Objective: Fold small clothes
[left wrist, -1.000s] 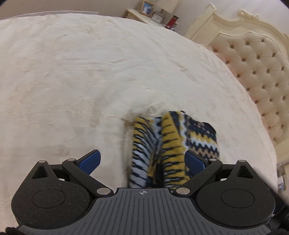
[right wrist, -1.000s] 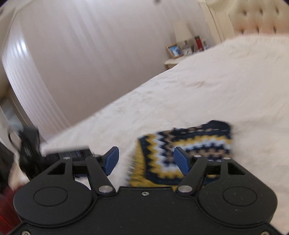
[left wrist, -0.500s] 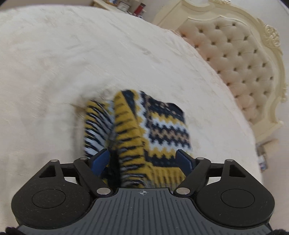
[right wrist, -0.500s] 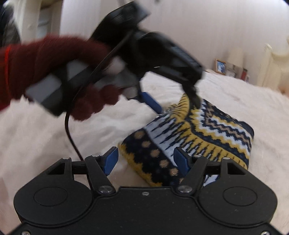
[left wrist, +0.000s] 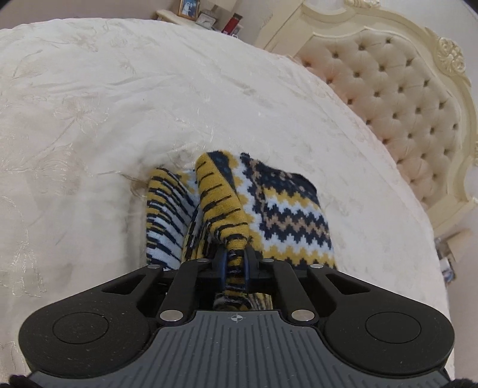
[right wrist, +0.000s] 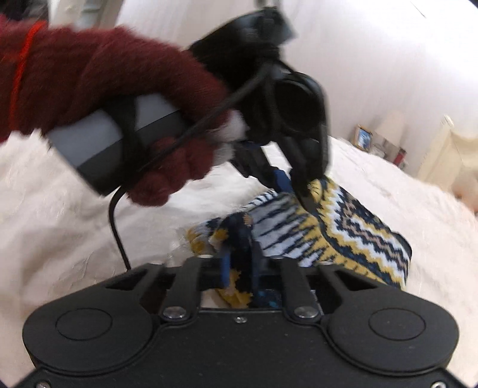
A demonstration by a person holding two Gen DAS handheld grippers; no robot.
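Note:
A small knitted garment [left wrist: 286, 209] in yellow, navy, white and tan zigzags lies bunched on the cream bedspread [left wrist: 119, 104]. My left gripper [left wrist: 234, 253] is shut on a raised yellow-striped fold of it. In the right wrist view the garment [right wrist: 352, 229] lies ahead; my right gripper [right wrist: 239, 262] is shut on its near navy-and-yellow edge. The left gripper [right wrist: 294, 185], held by a hand in a dark red sleeve [right wrist: 98, 83], pinches the garment's far upper fold.
A tufted cream headboard [left wrist: 397, 98] stands at the right of the bed. A nightstand with a framed photo [left wrist: 188, 7] and small items is at the far end. A black cable [right wrist: 116, 226] hangs from the left gripper onto the bedspread.
Both grippers have closed from open onto the garment: the left on a yellow-striped fold, the right on the near edge. The garment is pulled up into ridges.

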